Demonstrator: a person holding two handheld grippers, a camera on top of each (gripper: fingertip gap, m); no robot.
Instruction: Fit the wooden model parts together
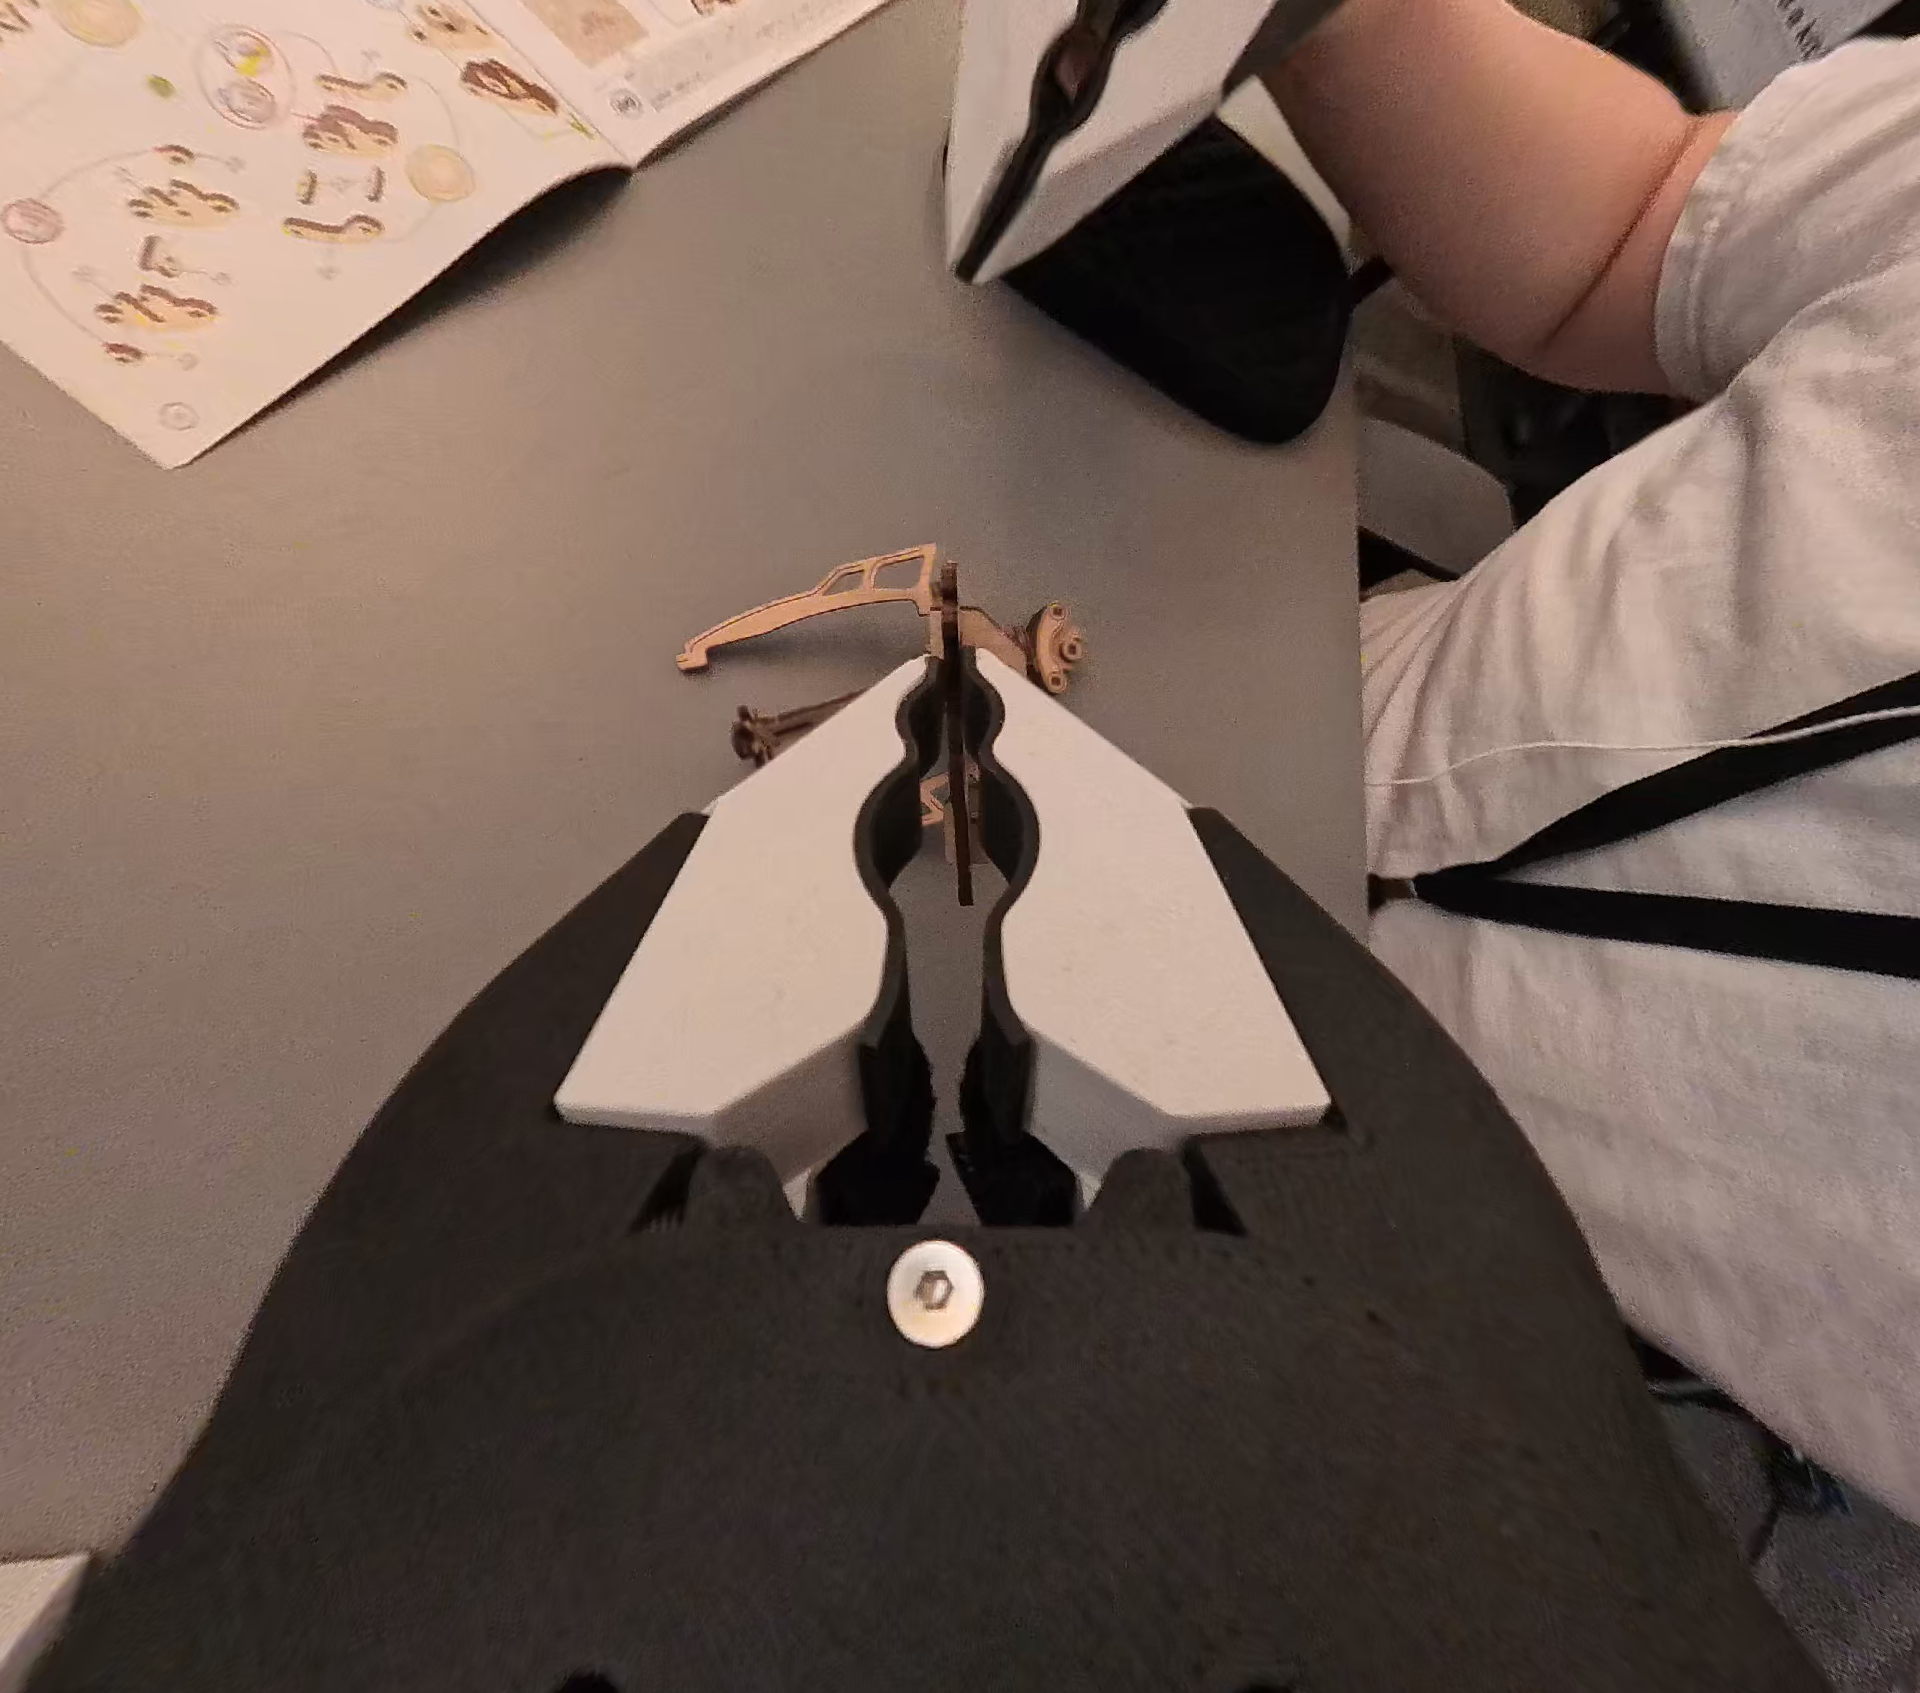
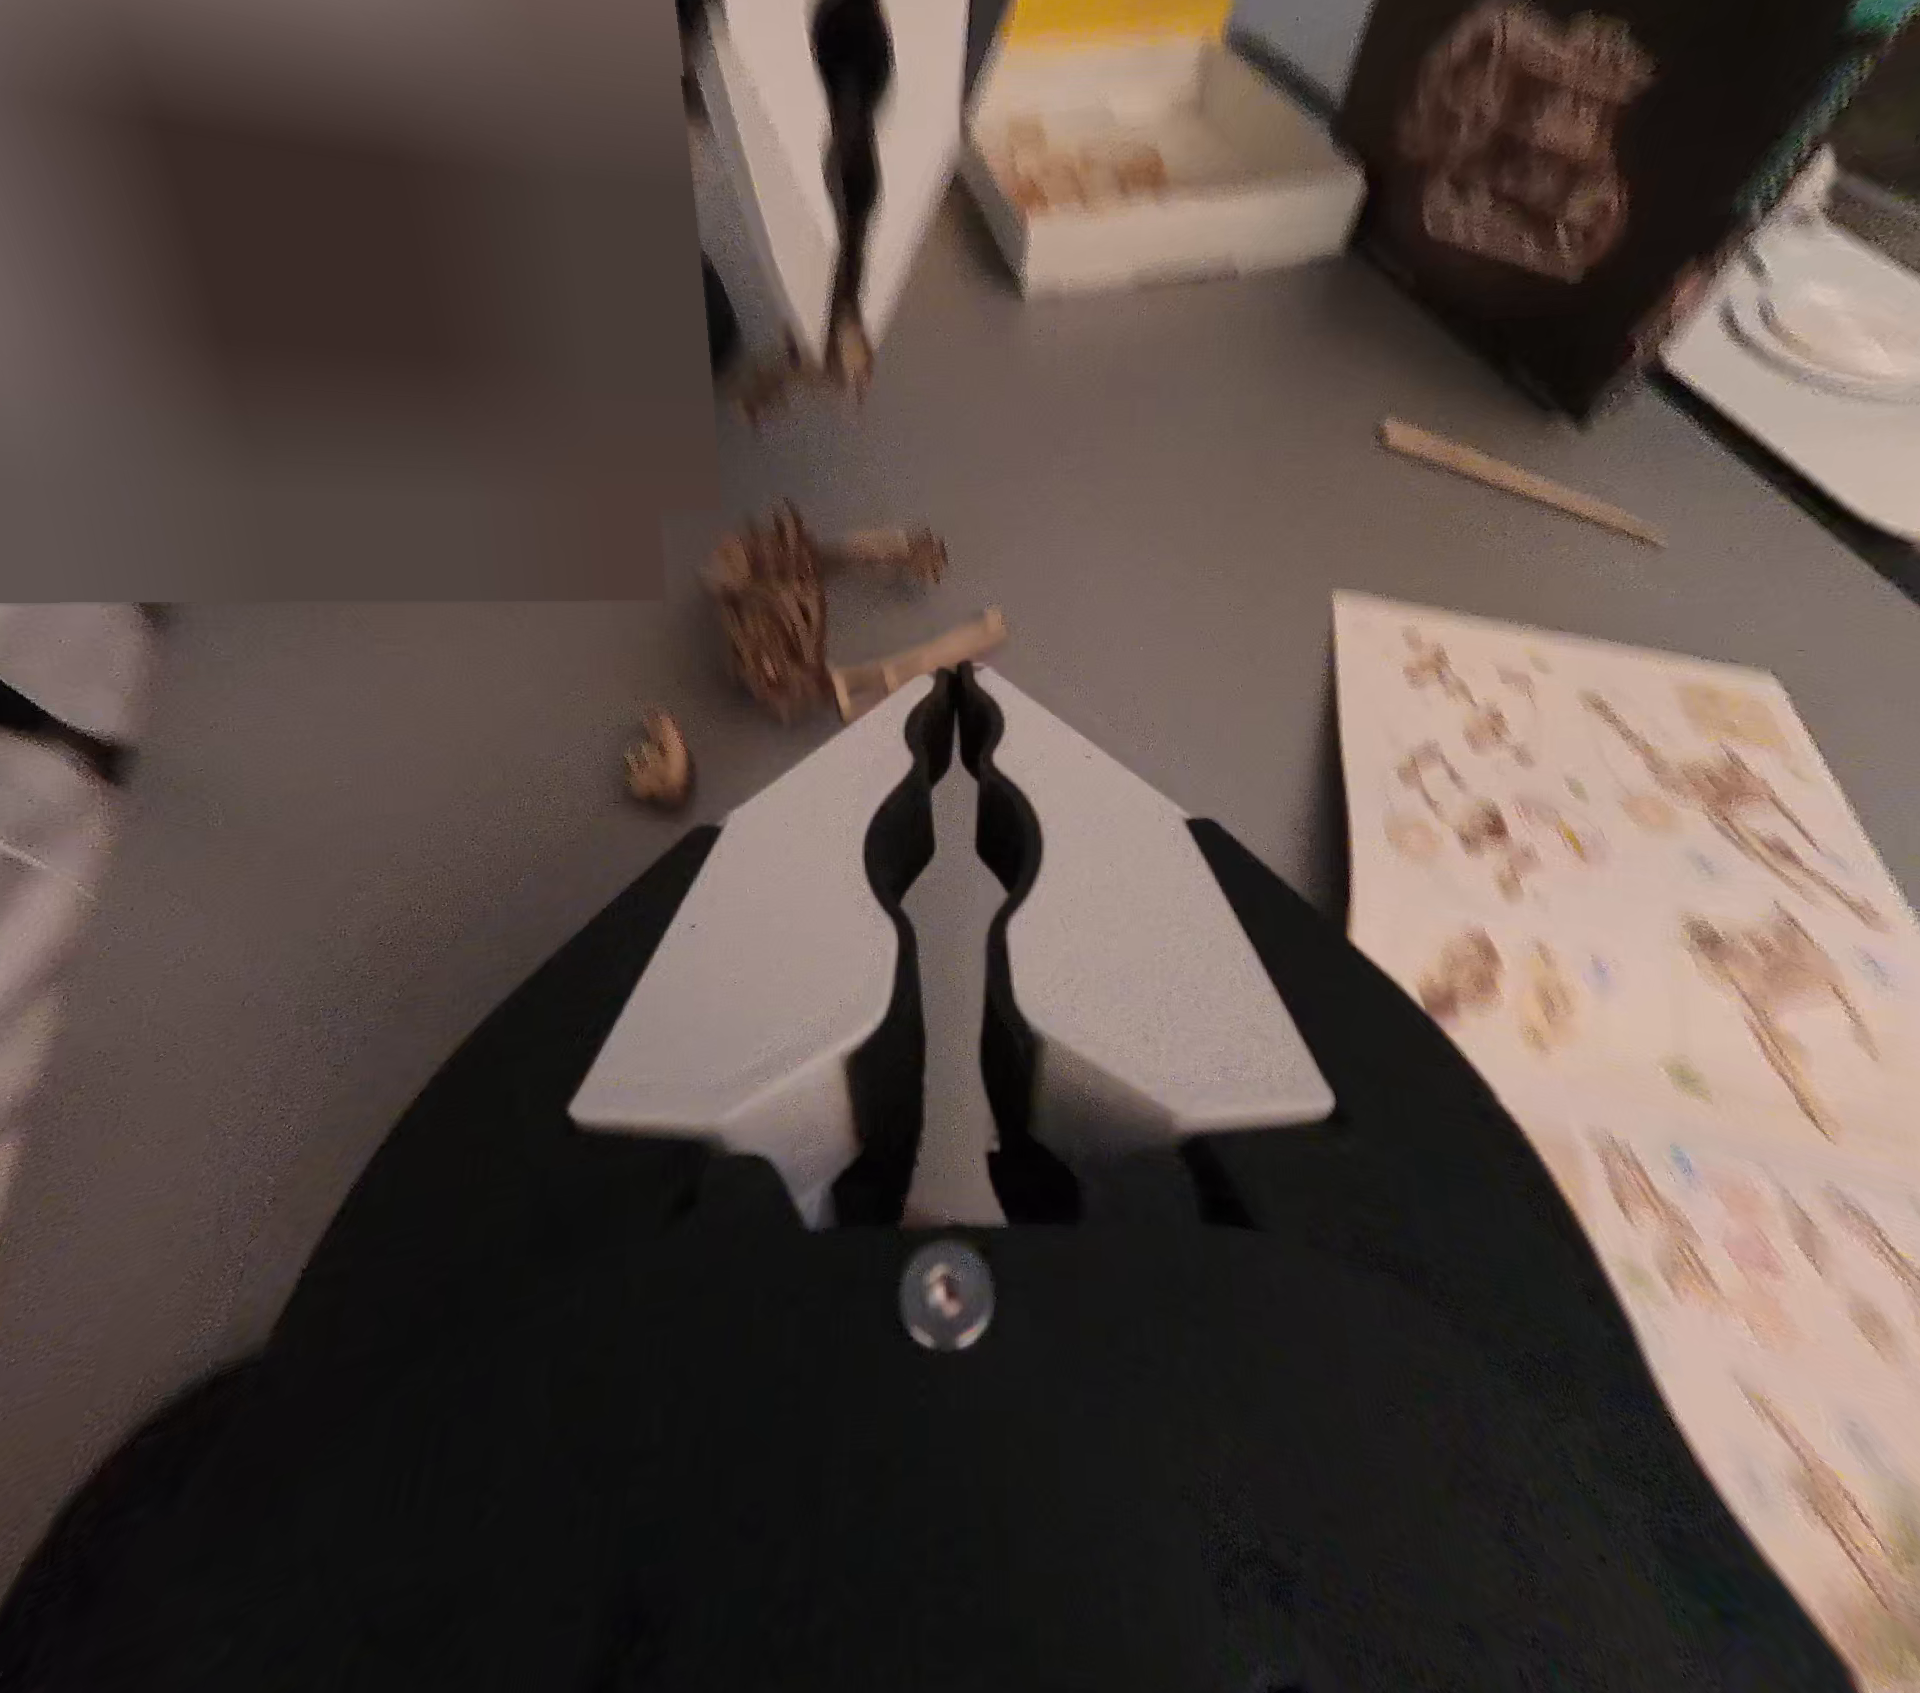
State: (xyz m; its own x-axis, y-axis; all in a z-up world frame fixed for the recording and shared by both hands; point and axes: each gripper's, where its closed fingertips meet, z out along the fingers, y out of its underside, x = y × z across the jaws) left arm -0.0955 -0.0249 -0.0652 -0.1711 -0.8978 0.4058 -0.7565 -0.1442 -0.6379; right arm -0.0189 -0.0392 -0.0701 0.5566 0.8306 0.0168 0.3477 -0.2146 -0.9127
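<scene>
My left gripper (image 1: 948,667) is shut on a thin dark wooden plate (image 1: 958,791), seen edge-on and upright between the fingers. Joined to the plate's far end are a pale curved wooden arm (image 1: 810,604) and a small wheel-like piece (image 1: 1055,641). Another small wooden part (image 1: 769,724) lies by the left finger. My right gripper (image 2: 956,685) is shut, low over the table. A pale wooden stick (image 2: 914,656) lies just behind its tips; I cannot tell whether it is held. A brown wooden assembly (image 2: 774,615) and a small loose piece (image 2: 660,755) lie ahead of it.
An open instruction booklet (image 1: 364,33) lies on the grey table (image 1: 623,812); it also shows in the right wrist view (image 2: 1610,916). A white tray of parts (image 2: 1143,189), a black box (image 2: 1507,85), a wooden stick (image 2: 1517,480) and a glass dish (image 2: 1829,313) stand behind. A person's arm (image 1: 1455,189) is at the table edge. My right fingertips sit around 9 centimeters from my left ones. The small loose piece (image 2: 660,755) is about equally far from each gripper, around 11 centimeters. It turns up in the left wrist view (image 1: 1059,644) as well.
</scene>
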